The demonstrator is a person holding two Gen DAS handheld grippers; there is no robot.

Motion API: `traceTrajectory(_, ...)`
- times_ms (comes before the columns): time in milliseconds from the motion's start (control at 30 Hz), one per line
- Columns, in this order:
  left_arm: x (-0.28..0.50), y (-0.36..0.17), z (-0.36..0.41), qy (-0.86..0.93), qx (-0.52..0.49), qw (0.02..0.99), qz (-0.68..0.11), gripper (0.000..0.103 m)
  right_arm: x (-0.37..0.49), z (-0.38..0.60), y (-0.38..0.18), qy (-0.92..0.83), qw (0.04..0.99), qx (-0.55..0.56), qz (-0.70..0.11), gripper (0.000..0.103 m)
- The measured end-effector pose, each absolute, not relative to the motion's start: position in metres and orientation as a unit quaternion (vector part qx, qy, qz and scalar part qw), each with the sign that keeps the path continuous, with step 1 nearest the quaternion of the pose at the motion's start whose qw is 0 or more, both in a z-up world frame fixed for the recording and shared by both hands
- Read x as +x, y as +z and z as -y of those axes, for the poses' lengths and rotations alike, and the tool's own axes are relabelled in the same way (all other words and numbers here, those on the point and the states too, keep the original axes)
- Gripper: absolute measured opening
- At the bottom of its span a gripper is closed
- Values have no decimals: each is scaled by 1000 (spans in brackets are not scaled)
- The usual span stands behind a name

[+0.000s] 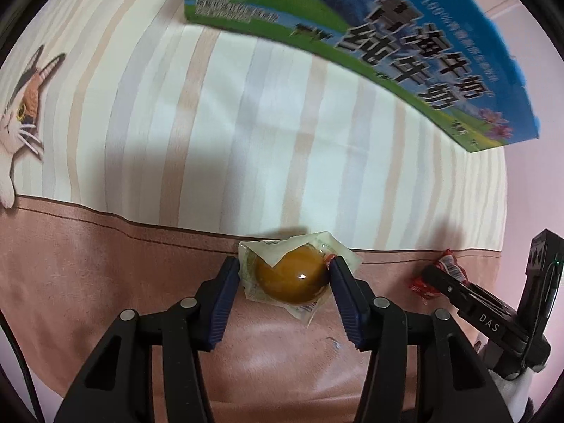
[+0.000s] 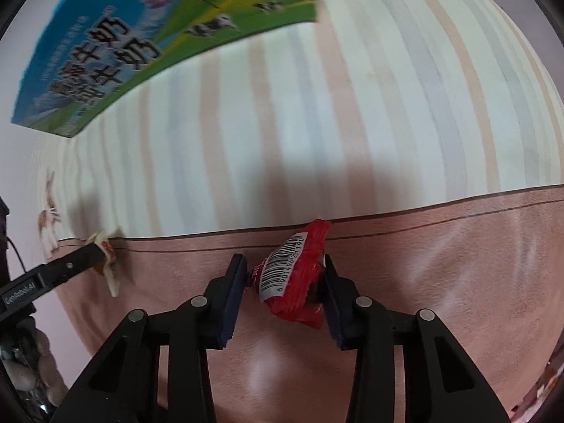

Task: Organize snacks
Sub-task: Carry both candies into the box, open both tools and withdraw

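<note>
left claw: the left gripper (image 1: 285,275) is clamped on a clear-wrapped brown egg snack (image 1: 290,278), one pad on each side of it, looks like a solid pinch. In its own view the snack sits dead centre, over the pink band of the tablecloth (image 1: 105,282).

right claw: the right gripper (image 2: 283,276) is squeezed onto a red snack packet (image 2: 292,278) with the barcode facing up. The packet is crumpled between the pads, so it's held, not just touched.

the box: the milk carton box (image 1: 370,35) is up at about 1 o'clock from the left claw and 10 to 11 o'clock from the right one. I can't see an opening in it from either view, so I'm only guessing it's where the snacks go.

progress: my read is we're mid-way through a carry, both snacks picked up, neither put anywhere. No other loose snacks show, but the fisheye hides plenty.

edges: the table edge curves away at 3 o'clock in the left view and at 8 to 9 o'clock in the right view, with pink floor or wall beyond it.

room: the striped cloth between the claws and the box is bare. The two claws sit side by side, near each other, so moving both toward the box together could get crowded.
</note>
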State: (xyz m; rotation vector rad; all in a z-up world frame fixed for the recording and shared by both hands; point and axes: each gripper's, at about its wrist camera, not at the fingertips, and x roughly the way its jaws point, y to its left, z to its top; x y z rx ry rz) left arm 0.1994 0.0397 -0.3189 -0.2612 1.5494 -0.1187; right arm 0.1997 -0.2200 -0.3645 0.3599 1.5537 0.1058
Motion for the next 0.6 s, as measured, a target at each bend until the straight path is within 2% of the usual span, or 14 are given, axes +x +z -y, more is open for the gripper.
traceTrajectory(300,211,-255,-35,-99,-139,727,-665,50,213,212,-311,88,721,194,-660,41)
traceTrajectory(600,260,-158,-11,-149,-151,773,-598,50,263,208,-212,143,764,219,-590,41)
